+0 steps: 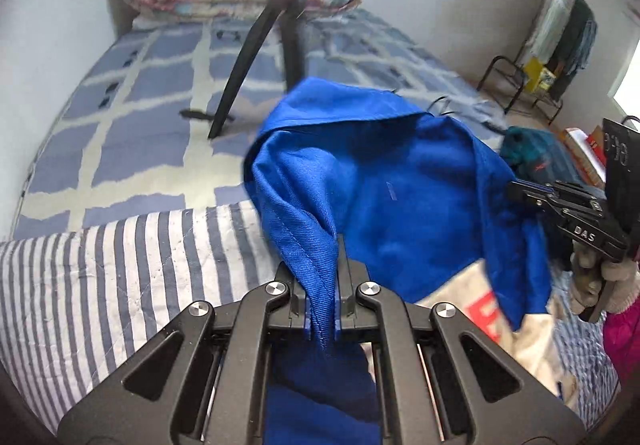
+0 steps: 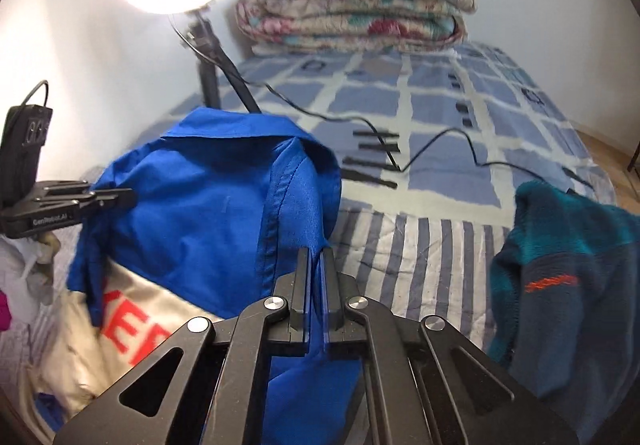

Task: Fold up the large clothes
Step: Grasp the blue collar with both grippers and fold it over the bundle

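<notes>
With the left tongs [image 1: 322, 281] and right tongs [image 2: 317, 285] each pinching a thin edge of the bright blue cotton garment [image 1: 384, 181] lifted above the striped bed [image 1: 120, 265], either hem could slip free and collapse the fold.

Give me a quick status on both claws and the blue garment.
Left claw shut on blue garment. Right claw shut on it too. Garment held up above striped sheet. Teal fleece close by, right.

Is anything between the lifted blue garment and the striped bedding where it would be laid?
Nothing visible. Both tools, left and right, grip the blue garment above the striped bedding. The teal fleece sits off to the right.
</notes>
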Action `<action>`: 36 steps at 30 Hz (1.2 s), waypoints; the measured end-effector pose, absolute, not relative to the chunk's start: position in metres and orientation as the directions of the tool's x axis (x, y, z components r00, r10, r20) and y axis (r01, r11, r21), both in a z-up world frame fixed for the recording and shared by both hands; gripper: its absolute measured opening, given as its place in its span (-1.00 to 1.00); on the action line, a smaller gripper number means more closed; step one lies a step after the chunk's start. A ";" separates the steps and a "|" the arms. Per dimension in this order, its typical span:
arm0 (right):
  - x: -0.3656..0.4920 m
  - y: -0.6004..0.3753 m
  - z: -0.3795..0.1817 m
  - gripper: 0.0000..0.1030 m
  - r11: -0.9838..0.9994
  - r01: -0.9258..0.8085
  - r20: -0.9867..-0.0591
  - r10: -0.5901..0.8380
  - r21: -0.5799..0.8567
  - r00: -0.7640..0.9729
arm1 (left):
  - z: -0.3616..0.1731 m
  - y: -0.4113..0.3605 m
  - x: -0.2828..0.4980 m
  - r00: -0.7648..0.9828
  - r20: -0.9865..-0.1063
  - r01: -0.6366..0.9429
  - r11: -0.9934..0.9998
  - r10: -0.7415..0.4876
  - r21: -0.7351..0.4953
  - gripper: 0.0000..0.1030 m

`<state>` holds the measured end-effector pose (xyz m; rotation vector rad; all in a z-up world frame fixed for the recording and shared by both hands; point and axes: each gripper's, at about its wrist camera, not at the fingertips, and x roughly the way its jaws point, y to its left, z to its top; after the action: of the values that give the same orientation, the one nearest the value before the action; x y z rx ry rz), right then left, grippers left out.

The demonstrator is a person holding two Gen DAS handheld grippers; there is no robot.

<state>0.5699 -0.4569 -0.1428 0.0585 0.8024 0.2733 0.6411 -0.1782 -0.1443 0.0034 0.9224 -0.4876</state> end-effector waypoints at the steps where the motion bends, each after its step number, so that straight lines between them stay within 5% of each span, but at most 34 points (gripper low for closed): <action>1: 0.567 -0.458 -0.138 -0.96 0.963 -0.220 -0.696 0.264 0.154 0.668 | -0.138 -0.178 0.636 0.509 -0.758 0.408 0.890 -0.407 -0.203 -0.92; 17: 0.389 -0.457 -0.035 -0.96 0.944 -0.293 -0.582 0.324 0.150 0.746 | -0.023 -0.161 0.450 0.549 -0.655 0.508 0.829 -0.519 -0.231 -0.93; 36: 0.236 -0.442 -0.084 -0.96 0.960 -0.228 -0.672 0.276 0.161 0.688 | -0.054 -0.150 0.287 0.534 -0.698 0.524 0.835 -0.477 -0.171 -0.93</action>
<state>0.2355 -0.4416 -0.0842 0.0665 0.7622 0.2822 0.2870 -0.1501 -0.0540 0.0619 0.8124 -0.5969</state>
